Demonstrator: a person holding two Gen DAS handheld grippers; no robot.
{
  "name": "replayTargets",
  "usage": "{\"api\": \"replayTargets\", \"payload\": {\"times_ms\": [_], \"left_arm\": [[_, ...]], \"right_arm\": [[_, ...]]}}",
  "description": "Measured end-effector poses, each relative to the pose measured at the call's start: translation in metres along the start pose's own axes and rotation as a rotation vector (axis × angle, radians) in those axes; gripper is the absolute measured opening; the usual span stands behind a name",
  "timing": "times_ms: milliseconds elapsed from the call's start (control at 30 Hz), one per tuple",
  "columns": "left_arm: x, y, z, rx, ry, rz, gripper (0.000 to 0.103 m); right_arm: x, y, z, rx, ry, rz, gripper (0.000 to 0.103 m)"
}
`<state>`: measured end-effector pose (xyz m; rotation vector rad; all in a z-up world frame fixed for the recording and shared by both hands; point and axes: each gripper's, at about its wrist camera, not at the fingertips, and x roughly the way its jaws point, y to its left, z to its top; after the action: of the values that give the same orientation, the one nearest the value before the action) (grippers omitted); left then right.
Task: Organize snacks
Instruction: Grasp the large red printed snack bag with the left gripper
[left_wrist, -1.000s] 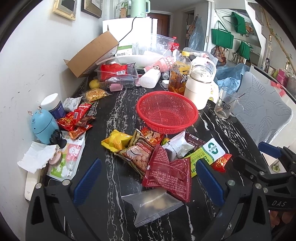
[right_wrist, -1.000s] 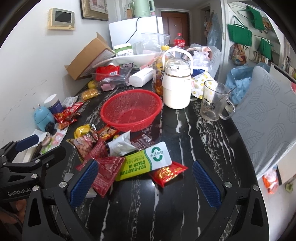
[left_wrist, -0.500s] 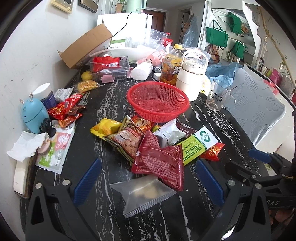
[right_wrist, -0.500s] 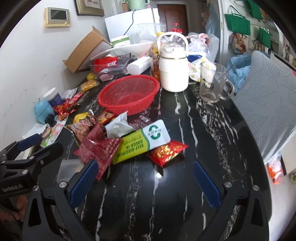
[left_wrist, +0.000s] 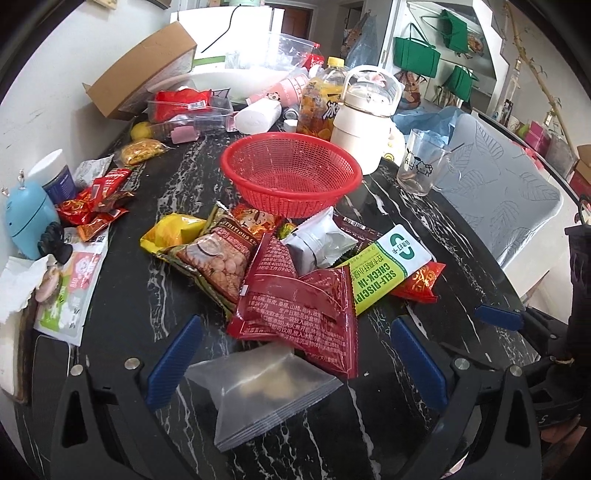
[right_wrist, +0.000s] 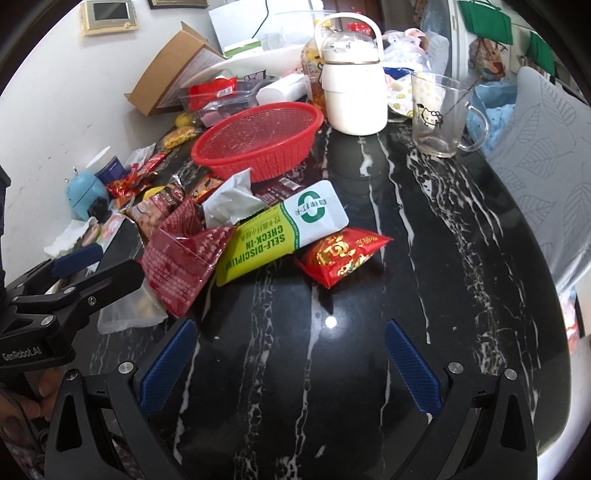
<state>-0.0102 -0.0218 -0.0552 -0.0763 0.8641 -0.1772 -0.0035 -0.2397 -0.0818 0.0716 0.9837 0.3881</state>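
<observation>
A pile of snack packets lies on the black marble table in front of an empty red basket (left_wrist: 291, 171) (right_wrist: 256, 138). It includes a dark red packet (left_wrist: 299, 306) (right_wrist: 181, 258), a green and white packet (left_wrist: 384, 266) (right_wrist: 280, 236), a small red packet (right_wrist: 343, 254), a silver packet (left_wrist: 317, 243) and a nut packet (left_wrist: 218, 258). A clear bag (left_wrist: 258, 387) lies between the fingers of my open left gripper (left_wrist: 293, 358). My right gripper (right_wrist: 290, 362) is open and empty over bare table, short of the small red packet.
A white jug (right_wrist: 352, 88) and a glass mug (right_wrist: 439, 114) stand behind the basket. Boxes, bottles and a cardboard box (left_wrist: 144, 74) crowd the far end. More small packets (left_wrist: 96, 206) and a blue gadget (left_wrist: 26, 221) lie along the left wall. A grey chair (right_wrist: 546, 155) stands right.
Both grippers have moved forward and lower toward the snack pile. The clear bag now lies between the left fingers. Nothing has been picked up.
</observation>
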Motion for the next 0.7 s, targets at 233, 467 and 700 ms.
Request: {"api": "replayTargets", "payload": {"times_ms": [233,467,700], "left_arm": [[0.03,0.003,0.01,0.02,0.075,-0.028,0.103],[0.065,0.011,0.01,-0.004,0.19,-0.057,0.103],[0.084,0.004,0.007,0.069,0.234,-0.043,0.103]], "right_arm": [[0.012,-0.009,0.007,0.005,0.019,0.016,0.103],[0.024,-0.017,0.014,0.016,0.041,0.007,0.103],[0.03,-0.024,0.017,0.033,0.051,-0.003,0.103]]}}
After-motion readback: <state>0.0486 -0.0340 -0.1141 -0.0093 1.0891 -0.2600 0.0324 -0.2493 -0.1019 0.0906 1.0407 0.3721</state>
